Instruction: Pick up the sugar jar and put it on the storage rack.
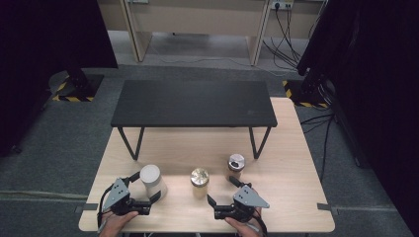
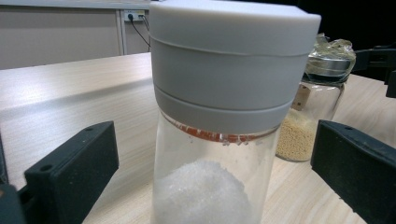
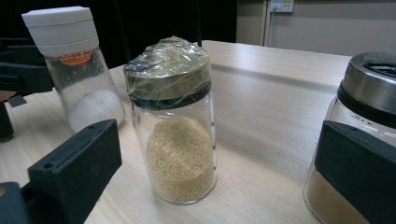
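Observation:
A glass jar with a white lid (image 1: pixel 150 178) holds white grains and stands at the front left of the wooden table (image 1: pixel 286 173). My left gripper (image 1: pixel 145 187) is open, with one jaw on each side of this jar (image 2: pixel 224 116); in the left gripper view (image 2: pixel 212 163) the pads stand clear of the glass. A jar of yellow grains (image 1: pixel 199 181) with plastic film over its lid stands mid-table. My right gripper (image 1: pixel 222 191) is open just short of it (image 3: pixel 177 140); nothing sits between its jaws in the right gripper view (image 3: pixel 217 170). A steel-lidded jar (image 1: pixel 236 164) of brown powder (image 3: pixel 369 93) stands at the right.
A low black bench (image 1: pixel 193 103) with hairpin legs stands across the far half of the table. The three jars form a row near the front edge. Grey carpet, cables and dark stands surround the table.

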A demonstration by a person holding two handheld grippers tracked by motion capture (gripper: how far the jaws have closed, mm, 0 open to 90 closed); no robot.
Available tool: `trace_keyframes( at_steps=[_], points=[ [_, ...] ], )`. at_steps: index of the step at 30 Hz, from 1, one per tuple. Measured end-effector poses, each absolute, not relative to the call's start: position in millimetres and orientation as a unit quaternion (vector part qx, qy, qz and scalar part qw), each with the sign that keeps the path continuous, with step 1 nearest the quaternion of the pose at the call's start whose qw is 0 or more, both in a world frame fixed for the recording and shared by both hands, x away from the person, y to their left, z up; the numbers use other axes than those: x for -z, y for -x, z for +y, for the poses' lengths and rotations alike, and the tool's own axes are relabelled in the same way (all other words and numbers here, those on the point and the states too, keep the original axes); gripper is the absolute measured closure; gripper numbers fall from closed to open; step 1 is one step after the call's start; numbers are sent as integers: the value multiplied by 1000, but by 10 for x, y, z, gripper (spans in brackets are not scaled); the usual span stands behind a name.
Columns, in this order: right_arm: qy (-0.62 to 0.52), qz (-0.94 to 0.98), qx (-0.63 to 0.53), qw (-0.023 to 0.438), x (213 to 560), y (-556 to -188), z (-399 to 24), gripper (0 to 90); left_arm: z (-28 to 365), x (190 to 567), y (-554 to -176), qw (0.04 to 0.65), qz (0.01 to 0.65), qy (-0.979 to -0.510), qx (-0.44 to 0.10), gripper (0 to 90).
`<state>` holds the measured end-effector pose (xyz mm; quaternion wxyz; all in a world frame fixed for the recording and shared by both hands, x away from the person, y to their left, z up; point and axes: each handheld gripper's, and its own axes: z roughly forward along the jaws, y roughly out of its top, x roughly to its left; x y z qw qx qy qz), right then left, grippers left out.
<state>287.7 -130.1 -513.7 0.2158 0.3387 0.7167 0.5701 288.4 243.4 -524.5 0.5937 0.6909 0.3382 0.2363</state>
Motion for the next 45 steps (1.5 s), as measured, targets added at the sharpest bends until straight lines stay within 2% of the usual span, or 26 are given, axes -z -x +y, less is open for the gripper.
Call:
trace_keyframes(
  at_steps=[32, 45],
  points=[
    [-342, 717, -570, 210, 5164, -2887, -1285, 8, 2394, 5235, -2887, 592, 339, -691, -240, 11],
    [-344, 715, -572, 207, 5171, -2893, -1279, 8, 2353, 5213, -2936, 595, 340, -687, -242, 52]
  ],
)
